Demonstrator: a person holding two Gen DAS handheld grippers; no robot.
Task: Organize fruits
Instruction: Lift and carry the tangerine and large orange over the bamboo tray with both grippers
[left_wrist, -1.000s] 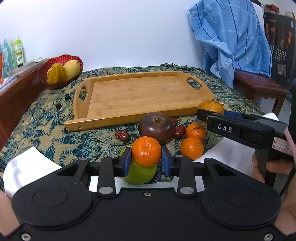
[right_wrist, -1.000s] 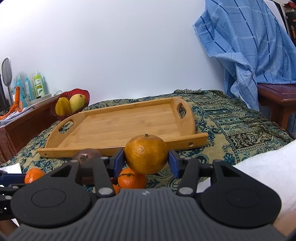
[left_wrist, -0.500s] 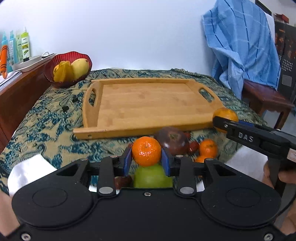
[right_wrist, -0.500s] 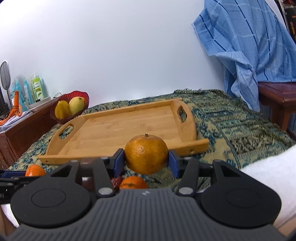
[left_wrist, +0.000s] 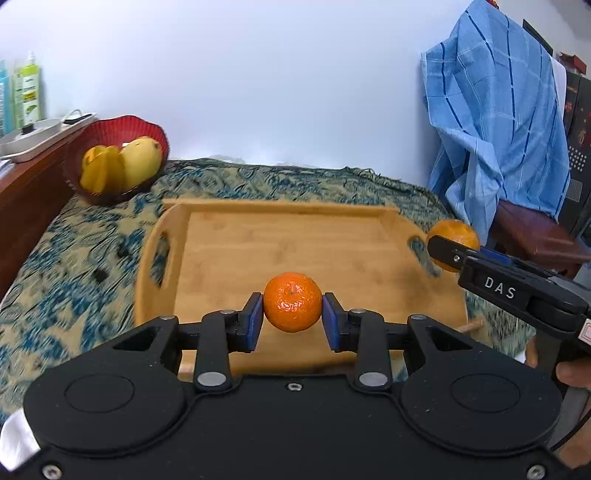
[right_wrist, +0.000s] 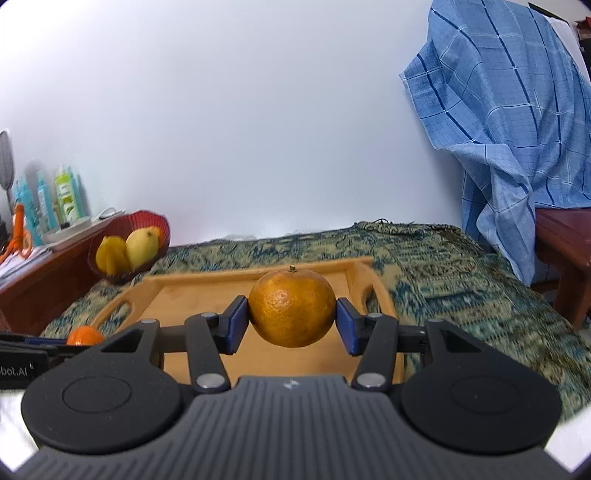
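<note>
tangerine (left_wrist: 292, 302) sits clamped between left fingers (left_wrist: 254, 320).

Both wrist views look forward, close over the shared wooden tray (left_wrist: 295, 243)

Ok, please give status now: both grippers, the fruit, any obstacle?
Left gripper shut on small mandarin. Right gripper shut on big orange. Both above the wooden tray; nothing in the way.
</note>
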